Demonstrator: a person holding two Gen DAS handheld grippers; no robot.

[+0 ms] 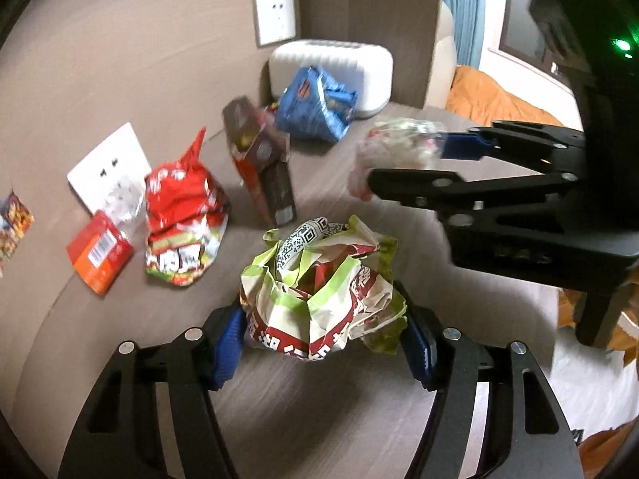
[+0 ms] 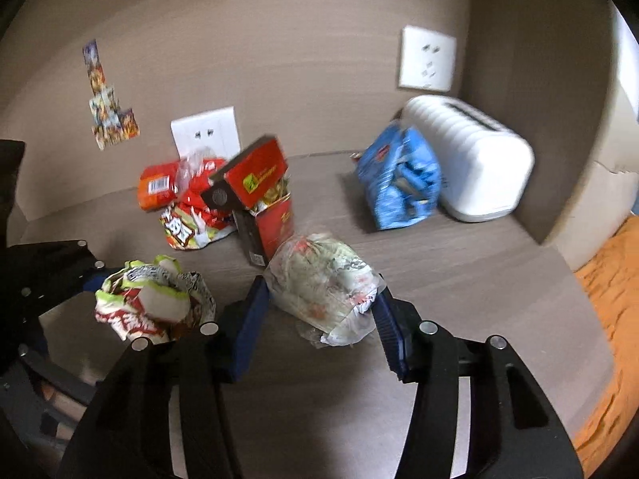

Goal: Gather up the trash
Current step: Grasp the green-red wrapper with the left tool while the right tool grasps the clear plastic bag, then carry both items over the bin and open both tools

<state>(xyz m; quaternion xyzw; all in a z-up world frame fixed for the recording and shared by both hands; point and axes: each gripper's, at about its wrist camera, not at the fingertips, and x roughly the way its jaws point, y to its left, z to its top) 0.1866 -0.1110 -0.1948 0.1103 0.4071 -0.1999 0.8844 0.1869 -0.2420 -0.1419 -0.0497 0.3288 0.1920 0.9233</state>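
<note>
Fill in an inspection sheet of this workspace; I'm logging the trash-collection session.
Surface: brown wood-grain tabletop against a brown wall.
Job's things: crumpled green-and-red wrapper; crumpled clear plastic bag.
Clutter: red snack bag, opened red-and-brown carton, blue snack bag, orange packet.
Grippers: left tongs shut on the wrapper; right tongs shut on the plastic bag.
Cables: nothing seen.
Surroundings: white toaster, wall sockets, orange bedding.

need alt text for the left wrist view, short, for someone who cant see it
The left tongs grip a crumpled green, white and red wrapper above a brown table. At right, the right tongs hold a clear crumpled bag. Behind lie a red snack bag, an open red carton, a blue bag and a white toaster.
</note>
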